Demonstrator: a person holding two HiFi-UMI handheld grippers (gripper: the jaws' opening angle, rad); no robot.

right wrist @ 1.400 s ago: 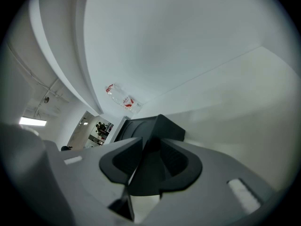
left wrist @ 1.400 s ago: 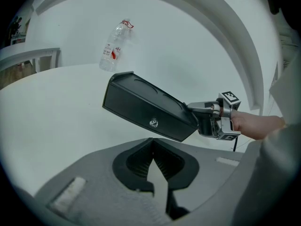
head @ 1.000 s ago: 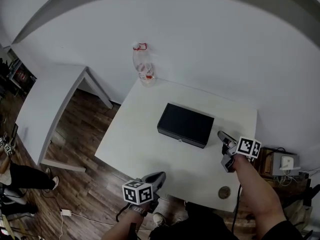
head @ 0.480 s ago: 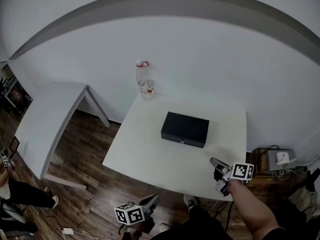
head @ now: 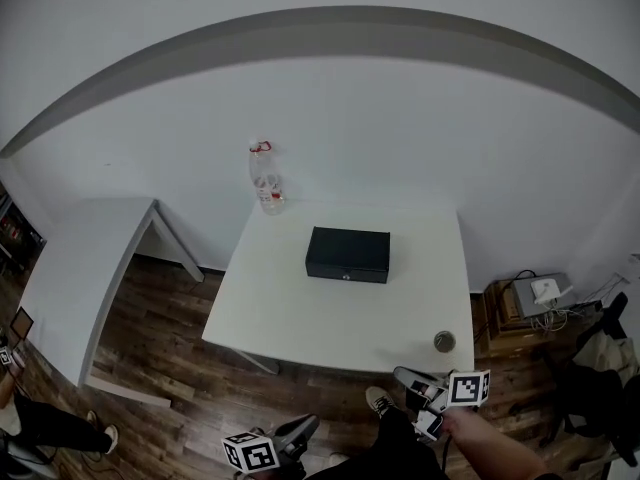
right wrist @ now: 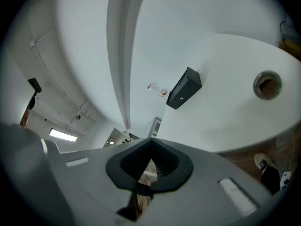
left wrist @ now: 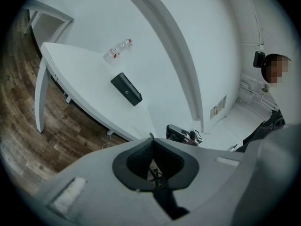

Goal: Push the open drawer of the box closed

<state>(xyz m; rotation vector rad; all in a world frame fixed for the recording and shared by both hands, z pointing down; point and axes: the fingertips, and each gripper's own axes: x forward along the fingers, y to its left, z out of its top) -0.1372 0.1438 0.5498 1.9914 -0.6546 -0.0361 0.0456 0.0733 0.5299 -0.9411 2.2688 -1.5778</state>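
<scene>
Left gripper (left wrist: 151,141): the jaws are seen pressed together, and nothing is caught between them. Right gripper (right wrist: 150,144): the jaws are likewise clenched and empty.

In the head view both grippers are found at the bottom of the frame, held over the wooden floor (head: 170,358). The right one is close to the near edge of the white table (head: 300,318), while the left one is further back from it. The table is touched by neither.

The black box (head: 348,254) is placed on the table towards its far side, well apart from both grippers. Its drawer (head: 346,270) is turned to the near edge and marked by a small pale knob (head: 345,276). The drawer front is seen flush with the box body; no gap can be made out.

A clear plastic bottle (head: 265,180) with red at the neck is stood upright at the far left corner, near the box but apart from it. A round hole (head: 444,341) is noted in the tabletop by the near right corner.
</scene>
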